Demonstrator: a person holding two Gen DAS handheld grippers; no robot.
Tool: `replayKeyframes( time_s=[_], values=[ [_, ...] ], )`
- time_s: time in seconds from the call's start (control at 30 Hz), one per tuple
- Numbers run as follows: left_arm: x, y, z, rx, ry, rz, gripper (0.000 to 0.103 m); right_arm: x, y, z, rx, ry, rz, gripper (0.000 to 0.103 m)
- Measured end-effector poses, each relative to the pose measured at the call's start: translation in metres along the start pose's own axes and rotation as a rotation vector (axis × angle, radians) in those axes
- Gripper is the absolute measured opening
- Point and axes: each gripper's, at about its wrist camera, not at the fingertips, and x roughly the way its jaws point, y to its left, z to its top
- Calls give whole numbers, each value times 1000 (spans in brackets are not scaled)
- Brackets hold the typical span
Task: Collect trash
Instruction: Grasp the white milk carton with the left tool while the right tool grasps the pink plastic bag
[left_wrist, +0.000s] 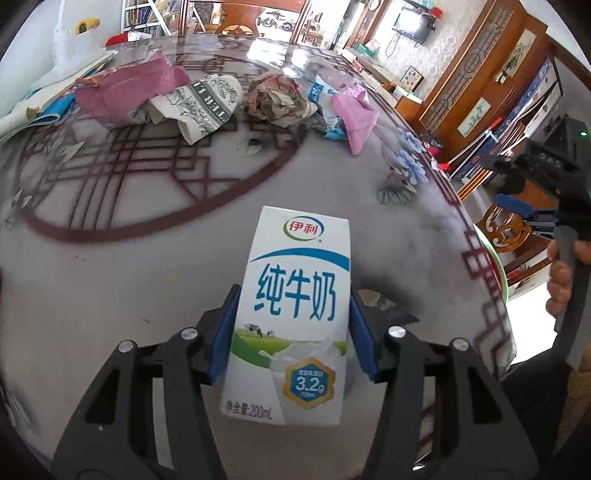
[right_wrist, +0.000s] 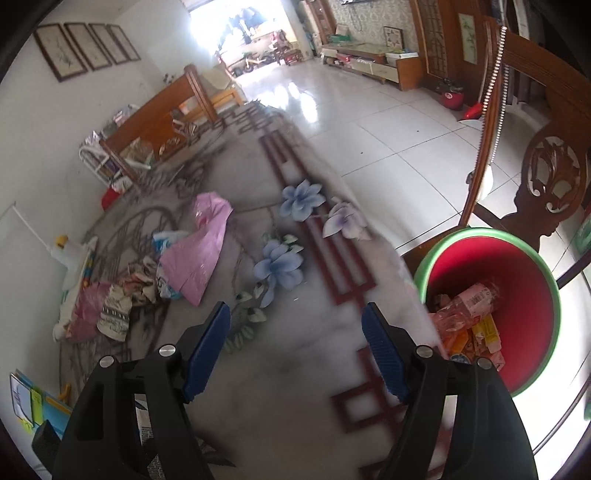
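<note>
Left hand-held gripper (left_wrist: 291, 328): blue ribbed pads clamped on both narrow sides of a milk carton (left_wrist: 291, 314), a smooth white rectangular paperboard box printed with blue characters, a green meadow band and a gold hexagon badge, held upright just above the tabletop (left_wrist: 147, 280). Tabletop: glossy, grey-white marbled surface with dark red lattice lines, a curved red ring and printed blue flowers near the rounded edge. Further back, a loose cluster of trash: a crumpled brownish paper ball (left_wrist: 275, 96), a flattened paper cup with grey-green leaf print (left_wrist: 201, 105) lying on its side, a wrinkled magenta plastic bag (left_wrist: 129, 88), a pale pink plastic bag (left_wrist: 354, 114) and a small blue-and-white wrapper (left_wrist: 325, 110) tucked against it. Right hand-held gripper (right_wrist: 297, 343): pads spread wide apart, holding nothing, hanging above the tabletop's edge (right_wrist: 314, 369); seen also at the right border of the left wrist view, gripped by a bare hand (left_wrist: 561, 277). Beside the tabletop, lower down, a round bin (right_wrist: 546, 280) with a green rim and smooth red inner wall, containing a crushed clear pinkish plastic bottle (right_wrist: 469, 302) with a barcode label and orange and yellow packets. Behind the bin, a carved dark wooden chair back (right_wrist: 550, 177) and shiny white floor tiles (right_wrist: 388, 110).
</note>
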Motion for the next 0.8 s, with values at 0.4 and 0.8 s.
replayKeyframes(
  time_s=[0.4, 0.8],
  values=[
    [-9, 32, 5, -83, -6, -11, 52, 30, 75, -21, -173, 44, 53, 74],
    [-16, 36, 8, -75, -2, -68, 53, 106, 98, 43, 51, 105, 21, 74]
  ],
)
